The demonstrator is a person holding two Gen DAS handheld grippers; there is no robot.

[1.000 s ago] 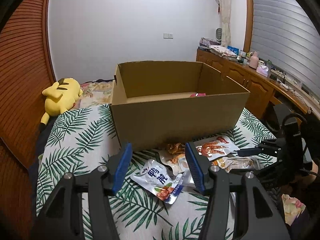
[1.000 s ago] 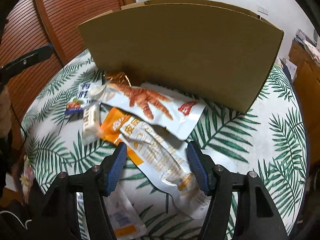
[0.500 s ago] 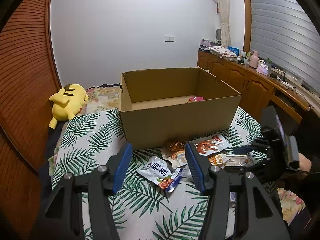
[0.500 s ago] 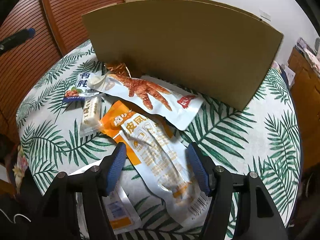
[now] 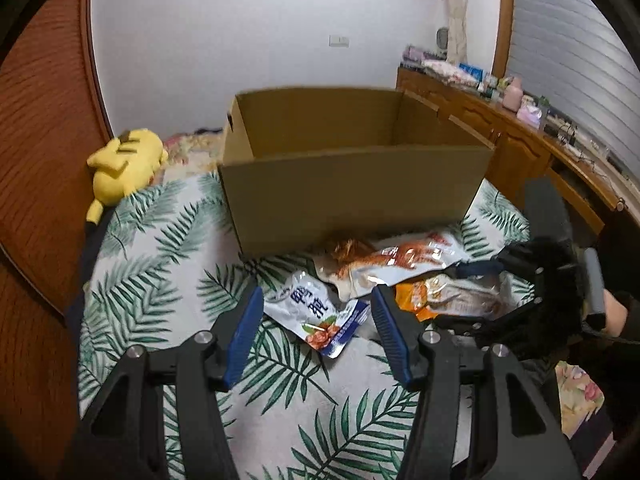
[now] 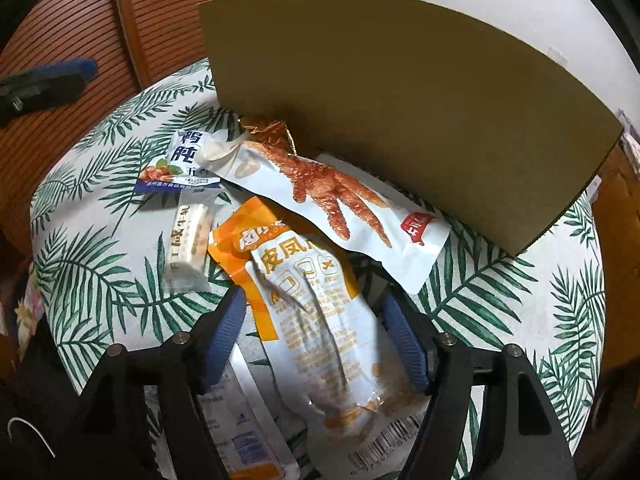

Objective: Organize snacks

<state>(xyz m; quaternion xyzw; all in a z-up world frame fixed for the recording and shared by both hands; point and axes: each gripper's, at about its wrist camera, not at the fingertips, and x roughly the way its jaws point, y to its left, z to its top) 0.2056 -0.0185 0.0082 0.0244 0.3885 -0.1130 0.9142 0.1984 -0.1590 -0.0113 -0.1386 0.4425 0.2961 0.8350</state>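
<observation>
A yellow plush [image 5: 124, 164] lay at the far left, off the edge of the leaf-print cloth [image 5: 160, 272]. On the cloth stood an open box [image 5: 352, 188], and the snacks were spread along its near wall.

The left gripper [image 5: 318, 334] hung above the cloth with its jaws wide apart and nothing between them; under the gap, on the cloth, lay a blue-and-white pack [image 5: 316, 312]. From the right camera that same pack [image 6: 182, 164] sat leftmost in the pile, with a small milk bar [image 6: 188, 244] just below it. Beside these came a gold wrapper [image 6: 266, 130] touching the box [image 6: 400, 120], then a long white chicken-foot pack [image 6: 340, 208] running slantwise along the wall and partly covering the blue-and-white one.

An orange-and-white pack [image 6: 320, 320] lay under the chicken-foot pack's lower edge and reached down between the fingers [image 6: 224, 328] of the right gripper [image 6: 316, 334]. Those jaws stood open on either side of it, not pressing it. In the left view the right gripper [image 5: 472, 292] sat at the right over the same pack [image 5: 452, 294]. Another white pack [image 6: 248, 420] showed partly beneath it, near the left finger.
</observation>
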